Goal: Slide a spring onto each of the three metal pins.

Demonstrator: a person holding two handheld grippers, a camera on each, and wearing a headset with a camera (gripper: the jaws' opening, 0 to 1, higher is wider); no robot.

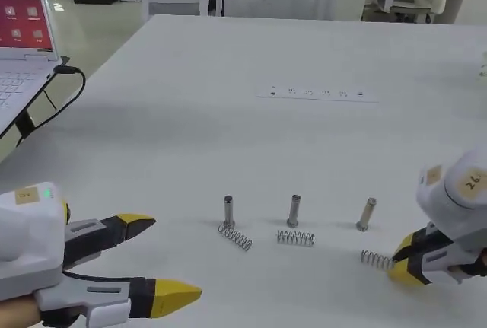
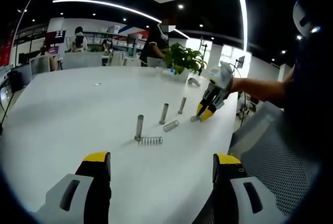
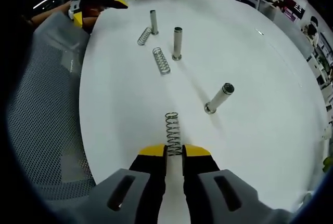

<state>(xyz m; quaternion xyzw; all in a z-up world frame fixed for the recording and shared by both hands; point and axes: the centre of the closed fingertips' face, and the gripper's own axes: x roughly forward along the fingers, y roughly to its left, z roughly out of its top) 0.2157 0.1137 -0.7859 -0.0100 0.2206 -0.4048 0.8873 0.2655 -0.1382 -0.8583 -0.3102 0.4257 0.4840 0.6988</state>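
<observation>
One spring (image 3: 172, 130) lies flat, lower centre of right gripper view, axis straight out from right gripper (image 3: 175, 151) clenched on its end, pin (image 3: 218, 98) upper right; left gripper (image 1: 175, 258) released.

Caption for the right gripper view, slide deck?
Right gripper pinching one end of a spring lying on the white table, three metal pins standing ahead.

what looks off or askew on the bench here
The right pin seems to lean away from the middle pin and left pin, which stand straight; possibly just perspective. Nothing else stands out.
</observation>
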